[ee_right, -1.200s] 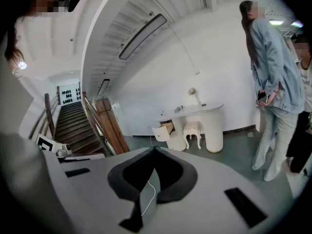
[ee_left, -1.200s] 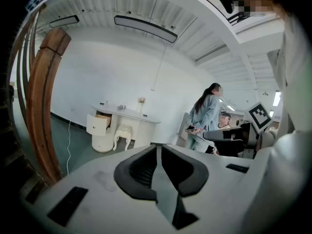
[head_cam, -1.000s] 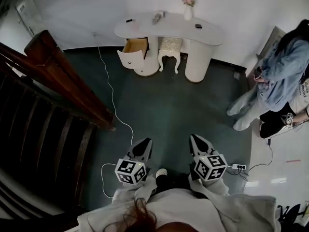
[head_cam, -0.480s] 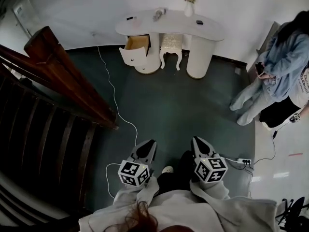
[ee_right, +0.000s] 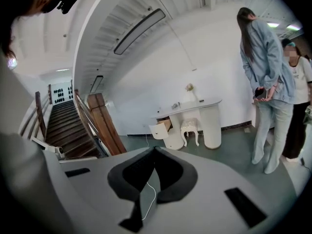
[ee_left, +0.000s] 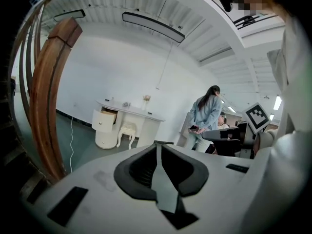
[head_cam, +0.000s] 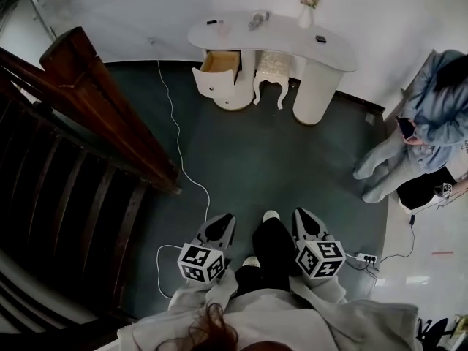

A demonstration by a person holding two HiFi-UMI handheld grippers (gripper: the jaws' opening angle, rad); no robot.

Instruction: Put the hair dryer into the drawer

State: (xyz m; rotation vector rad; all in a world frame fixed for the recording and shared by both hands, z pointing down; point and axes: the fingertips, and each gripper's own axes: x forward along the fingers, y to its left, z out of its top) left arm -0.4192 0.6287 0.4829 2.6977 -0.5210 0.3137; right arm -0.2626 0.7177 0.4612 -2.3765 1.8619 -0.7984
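Far ahead a white dressing table (head_cam: 333,50) stands against the wall. Its left drawer (head_cam: 218,70) is pulled open and shows a wooden inside. A small grey object (head_cam: 257,20) lies on the tabletop; it may be the hair dryer, but it is too small to tell. My left gripper (head_cam: 221,224) and right gripper (head_cam: 303,218) hover low over the dark floor, well short of the table. Both are shut with nothing between their jaws. The left gripper view shows the table (ee_left: 134,112) and drawer (ee_left: 101,121) beyond the shut jaws. The right gripper view shows the same drawer (ee_right: 161,128).
A wooden stair rail (head_cam: 110,108) runs along the left. A white cable (head_cam: 179,159) trails over the floor from the wall. A power strip (head_cam: 363,257) lies at the right. Two people (head_cam: 431,123) stand at the right. A white stool (head_cam: 272,68) sits under the table, and a flower vase (head_cam: 307,12) on top.
The view has shifted toward the table, which now sits further right. A dark-trousered leg and white shoe have stepped forward between the grippers. Both grippers stay shut.
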